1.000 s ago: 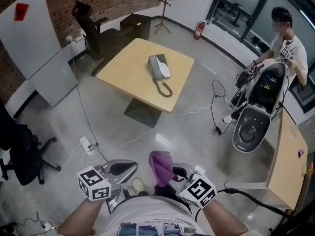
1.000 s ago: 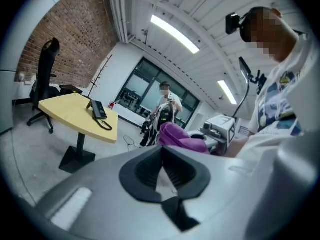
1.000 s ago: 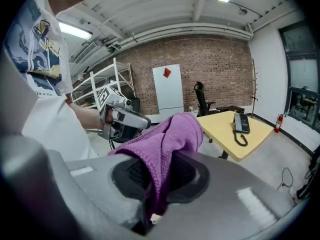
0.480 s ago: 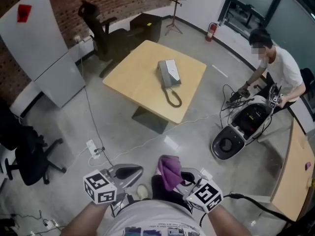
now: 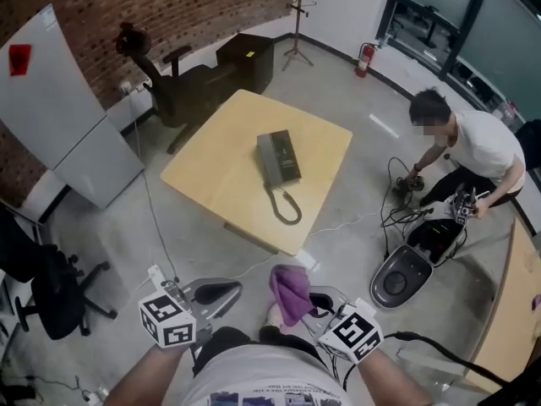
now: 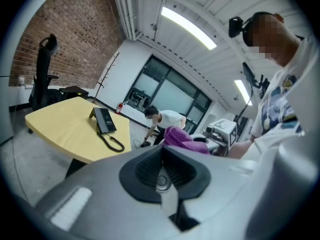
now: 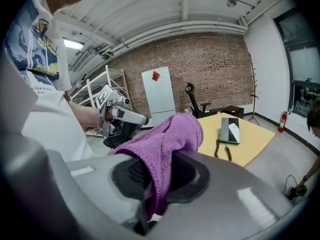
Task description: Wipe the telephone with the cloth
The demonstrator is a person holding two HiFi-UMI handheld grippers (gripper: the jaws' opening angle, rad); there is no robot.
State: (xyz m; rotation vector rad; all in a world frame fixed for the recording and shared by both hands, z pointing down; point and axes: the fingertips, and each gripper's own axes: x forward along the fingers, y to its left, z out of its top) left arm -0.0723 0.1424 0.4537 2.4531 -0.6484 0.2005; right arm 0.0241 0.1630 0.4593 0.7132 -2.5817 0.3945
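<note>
Gripping purple cloth (image 7: 165, 144) in right tongs (image 7: 152, 179): clamped shut on one fold, with the remainder bunched up and over the tips. Reading left tongs (image 6: 161, 169) as fully closed, pad against pad, with nothing between. Locating telephone (image 5: 277, 157) flat near middle of worktop (image 5: 211, 176), with cord (image 5: 286, 210) looped toward near edge. Placing both tongs over floor, well apart from worktop.

Judging cloth soft, light and limp: unlikely to slip from the pinch, but prone to drape, so best kept bunched at the tips as a wiping pad. Judging telephone rigid plastic, fairly light, likely to skate on smooth worktop under a stroke; handset possibly loose in cradle. Recommend bracing telephone body at one end with closed left tongs, then wiping along top face with light pressure, avoiding cord.
</note>
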